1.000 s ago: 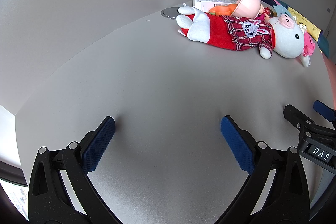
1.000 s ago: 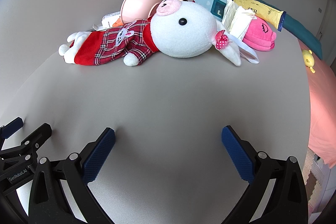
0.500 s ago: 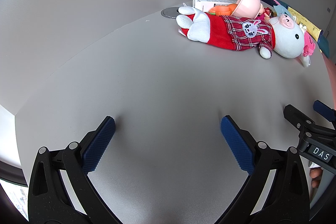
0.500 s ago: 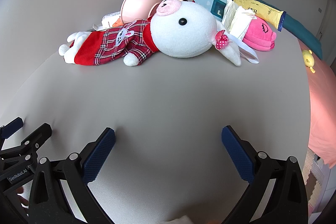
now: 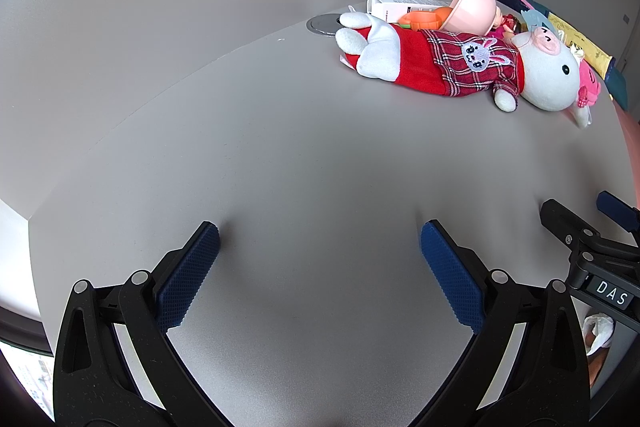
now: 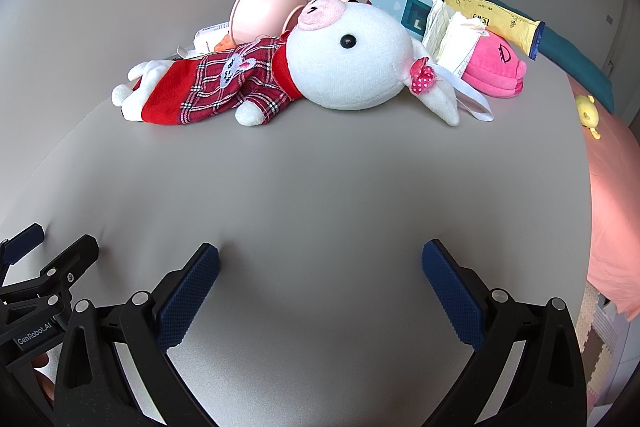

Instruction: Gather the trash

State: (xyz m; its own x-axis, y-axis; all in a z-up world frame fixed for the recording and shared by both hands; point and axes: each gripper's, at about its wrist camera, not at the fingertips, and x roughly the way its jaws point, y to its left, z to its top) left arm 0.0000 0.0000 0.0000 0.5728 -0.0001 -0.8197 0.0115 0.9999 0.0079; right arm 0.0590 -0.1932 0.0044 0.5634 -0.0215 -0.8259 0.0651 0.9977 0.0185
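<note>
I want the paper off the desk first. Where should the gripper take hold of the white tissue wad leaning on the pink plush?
Probably the tissue wad's upper free edge, coming from above with the right gripper, open now. It stands propped between the rabbit plush's head and the pink plush, so its sides are blocked and only the top is exposed.

A plush rabbit (image 6: 344, 63) in a red plaid dress lies on the far side of the grey table (image 6: 320, 195). Behind it, a pink bowl (image 6: 264, 7) tips on edge; a pink plush (image 6: 494, 69) sits right.
</note>
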